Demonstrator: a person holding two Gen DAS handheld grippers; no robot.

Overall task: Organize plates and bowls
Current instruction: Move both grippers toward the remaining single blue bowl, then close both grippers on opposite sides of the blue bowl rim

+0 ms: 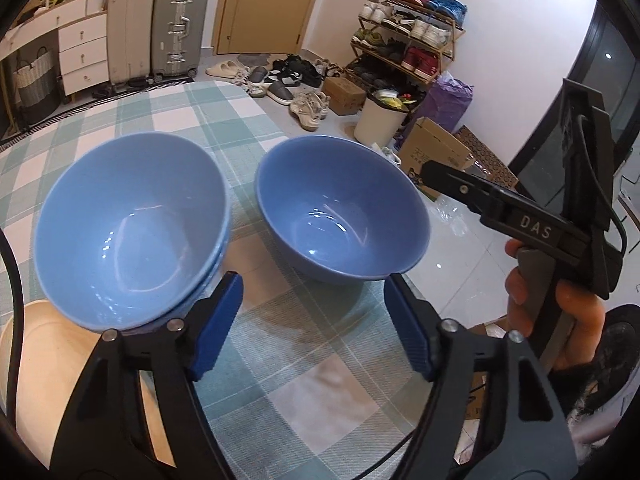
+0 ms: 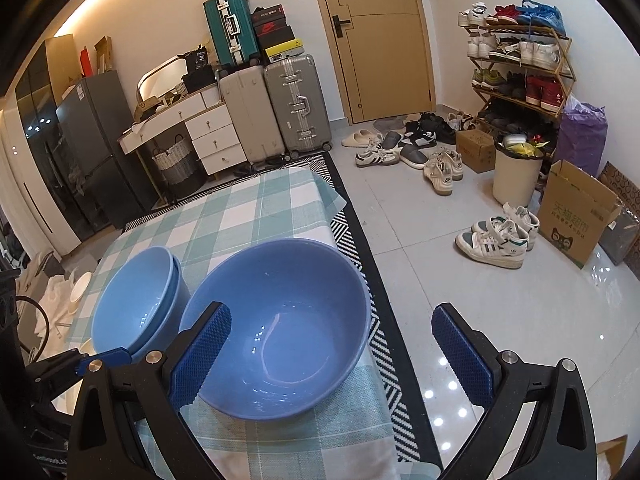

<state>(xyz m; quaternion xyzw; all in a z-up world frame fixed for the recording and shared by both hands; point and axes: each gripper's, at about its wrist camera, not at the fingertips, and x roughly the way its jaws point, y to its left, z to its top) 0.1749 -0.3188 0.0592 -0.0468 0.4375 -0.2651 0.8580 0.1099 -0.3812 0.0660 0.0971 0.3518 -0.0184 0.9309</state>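
Observation:
A stack of two blue bowls (image 1: 132, 224) stands on the checked tablecloth (image 1: 288, 376) at the left. A single blue bowl (image 1: 340, 208) stands to its right, near the table edge. My left gripper (image 1: 312, 320) is open and empty, just in front of the gap between them. A cream plate (image 1: 40, 360) lies at the lower left. In the right wrist view the single bowl (image 2: 280, 328) is close ahead and the stack (image 2: 136, 308) is left of it. My right gripper (image 2: 332, 352) is open and empty; its left finger is at the bowl's near rim.
The table's right edge (image 2: 360, 360) drops to a striped rug and tiled floor. Beyond are suitcases (image 2: 296, 104), a door, a shoe rack (image 2: 520, 64), loose shoes, a bin (image 2: 516, 172) and a cardboard box (image 2: 572, 212). The right gripper's body (image 1: 520, 216) shows in the left wrist view.

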